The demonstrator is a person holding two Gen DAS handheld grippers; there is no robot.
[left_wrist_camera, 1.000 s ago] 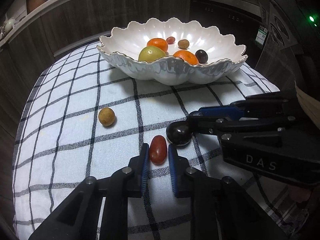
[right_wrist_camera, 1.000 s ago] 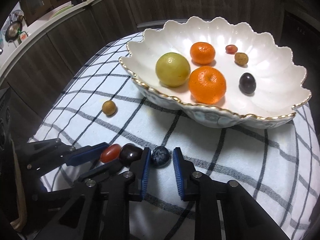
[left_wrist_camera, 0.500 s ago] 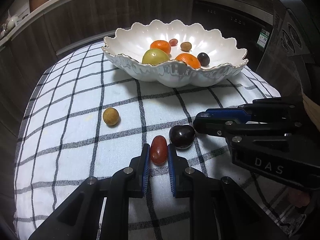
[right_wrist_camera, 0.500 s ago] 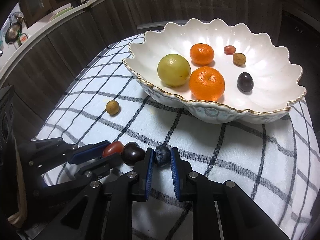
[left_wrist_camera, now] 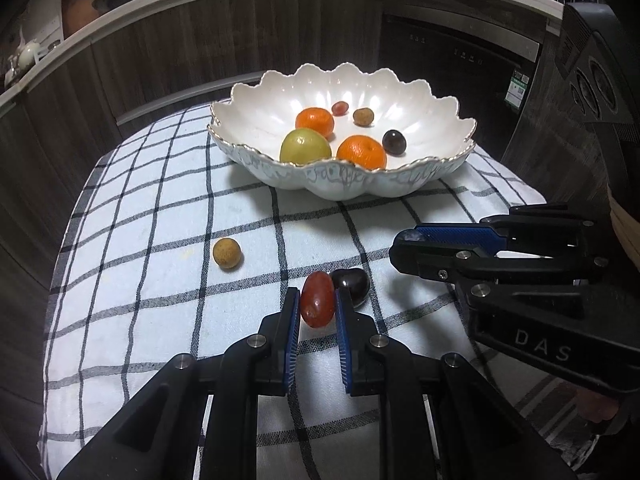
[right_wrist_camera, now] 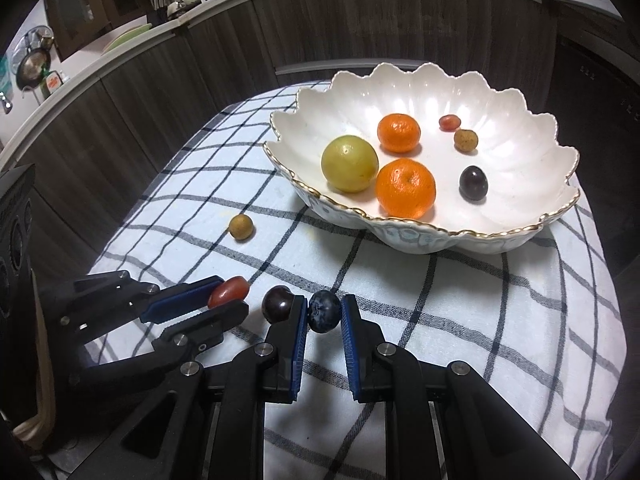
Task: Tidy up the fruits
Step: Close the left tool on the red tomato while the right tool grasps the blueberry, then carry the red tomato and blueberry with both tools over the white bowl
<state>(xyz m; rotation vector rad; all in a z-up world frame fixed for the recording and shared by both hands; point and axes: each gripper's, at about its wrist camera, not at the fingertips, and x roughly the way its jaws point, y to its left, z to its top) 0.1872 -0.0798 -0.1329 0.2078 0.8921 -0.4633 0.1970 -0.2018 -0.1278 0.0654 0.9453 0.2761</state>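
Left tool (left_wrist_camera: 317, 312), at lower centre of its frame, clamped on a red grape (left_wrist_camera: 317, 299). Right tool (right_wrist_camera: 324, 316) clamped on a blueberry (right_wrist_camera: 324, 311). A dark cherry (right_wrist_camera: 277, 303) lies between them on the checked cloth (right_wrist_camera: 460, 300); a longan (right_wrist_camera: 241, 227) at mid-left; scalloped white bowl (right_wrist_camera: 520, 152) at upper right.

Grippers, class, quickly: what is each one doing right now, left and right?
Left gripper: closed on the red grape tomato.
Right gripper: closed on the blueberry.
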